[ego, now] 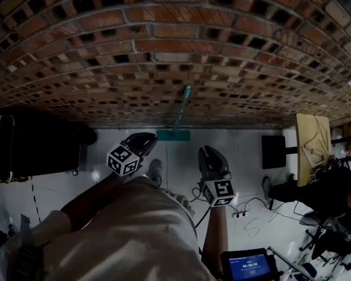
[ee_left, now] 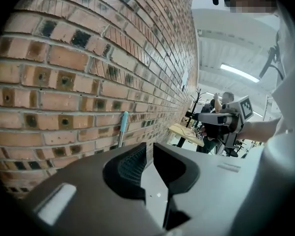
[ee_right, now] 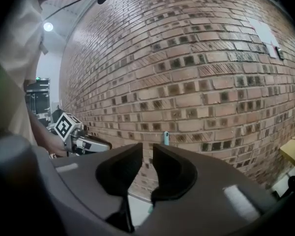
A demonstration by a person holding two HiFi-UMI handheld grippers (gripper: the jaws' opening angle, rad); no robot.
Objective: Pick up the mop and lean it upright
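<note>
The mop leans upright against the brick wall (ego: 164, 45), with its flat teal head (ego: 173, 135) on the floor and its handle ending in a teal tip (ego: 186, 92). That tip shows in the left gripper view (ee_left: 123, 124) and in the right gripper view (ee_right: 166, 137). My left gripper (ego: 141, 140) hovers just left of the mop head, shut with nothing between its jaws (ee_left: 149, 146). The right gripper (ego: 209, 156) hangs to the right of the mop, clear of it. It is shut and empty too (ee_right: 147, 149). Neither gripper touches the mop.
A black case (ego: 35, 145) stands at the wall on the left. On the right are a wooden table (ego: 312, 145), a dark panel (ego: 273, 151) and a seated person (ego: 339, 192). Cables and a power strip (ego: 240, 213) lie on the floor; a tablet (ego: 248, 266) is near me.
</note>
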